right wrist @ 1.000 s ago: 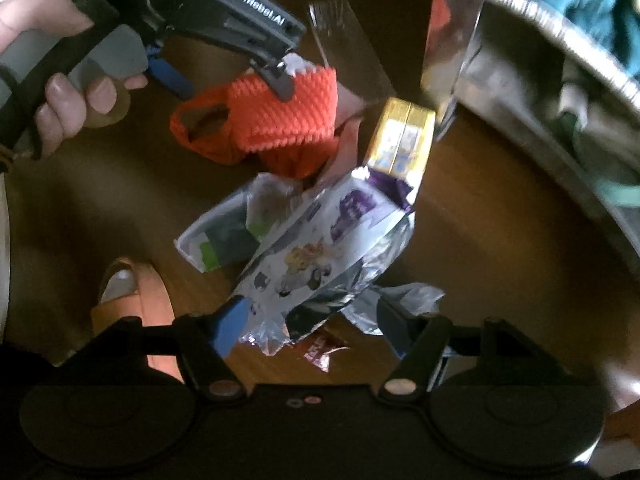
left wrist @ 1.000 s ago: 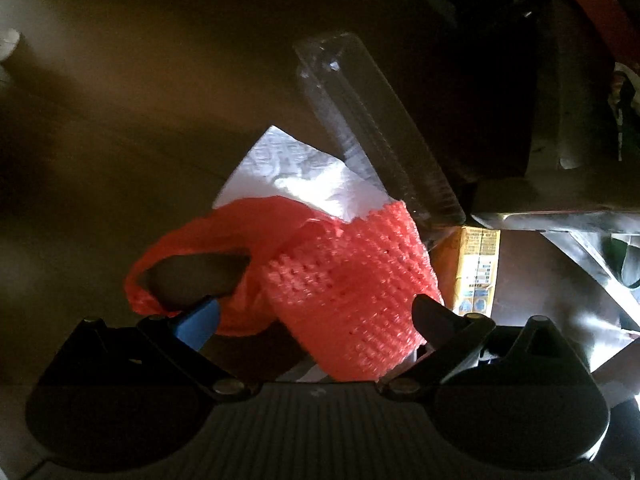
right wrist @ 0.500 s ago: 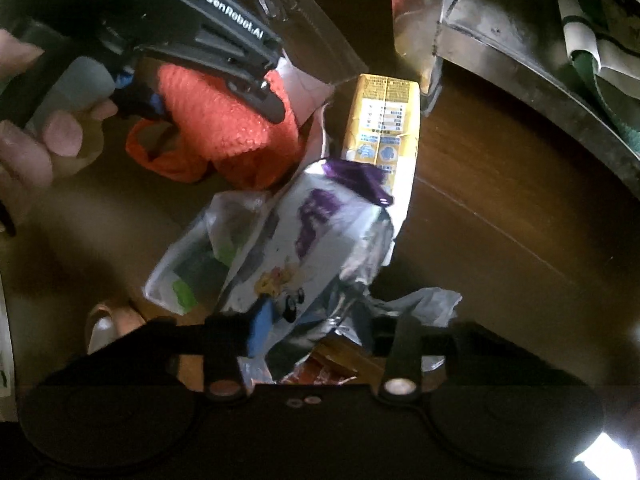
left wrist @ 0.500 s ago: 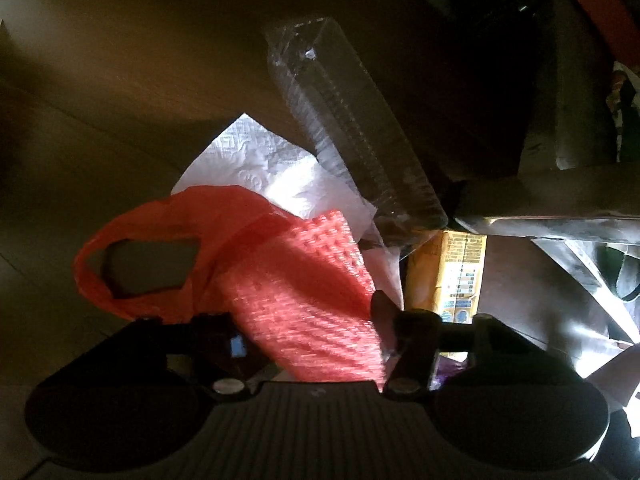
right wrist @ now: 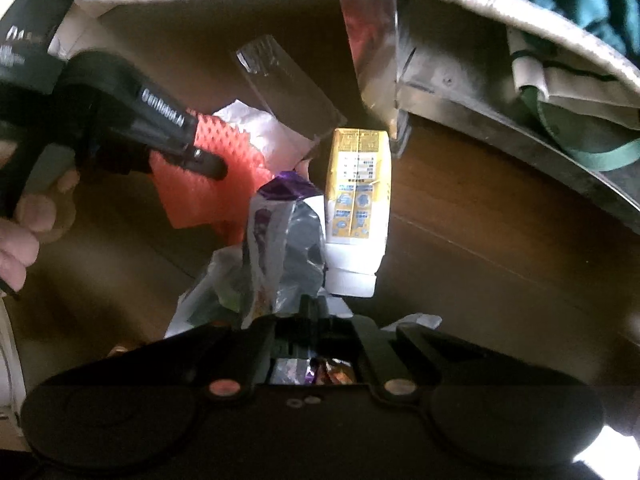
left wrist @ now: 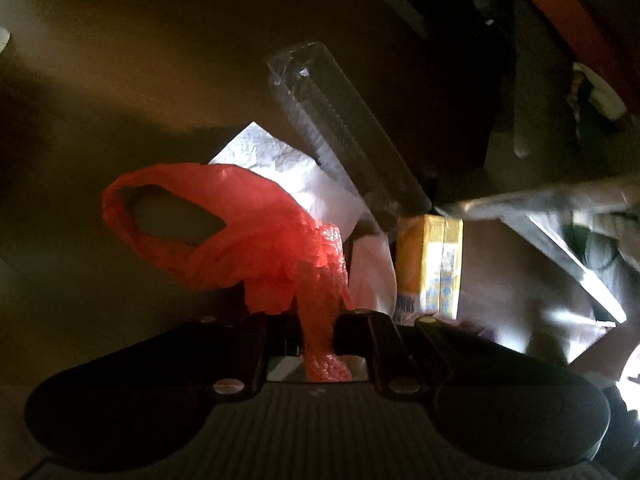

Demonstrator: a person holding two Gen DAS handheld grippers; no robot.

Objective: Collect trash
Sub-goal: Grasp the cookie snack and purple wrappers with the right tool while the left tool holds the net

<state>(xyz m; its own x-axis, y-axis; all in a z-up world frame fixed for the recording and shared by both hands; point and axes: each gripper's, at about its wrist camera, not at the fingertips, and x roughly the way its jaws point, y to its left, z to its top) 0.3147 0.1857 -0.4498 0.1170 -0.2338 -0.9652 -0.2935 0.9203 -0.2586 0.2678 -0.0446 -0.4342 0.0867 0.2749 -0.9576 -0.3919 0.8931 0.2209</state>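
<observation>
The red foam net (left wrist: 320, 272) looks soft and knobbly, the red plastic bag (left wrist: 224, 216) thin and crinkled. The tissue (left wrist: 280, 160) is embossed matt paper. The clear plastic tray (left wrist: 344, 136) is glossy and ribbed. The snack wrapper (right wrist: 280, 240) shines like foil; the floor (right wrist: 480, 240) is smooth wood.

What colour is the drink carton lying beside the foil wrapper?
Yellow, with white at one end; clearest in the right wrist view.

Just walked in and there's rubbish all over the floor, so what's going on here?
A person is collecting trash with a gripper in each hand. The left gripper has just closed on a red foam net joined to a red plastic bag. The right gripper has just closed on a silver and purple snack wrapper. A yellow drink carton, a white napkin and a clear plastic tray lie on the wooden floor, not yet picked up.
</observation>
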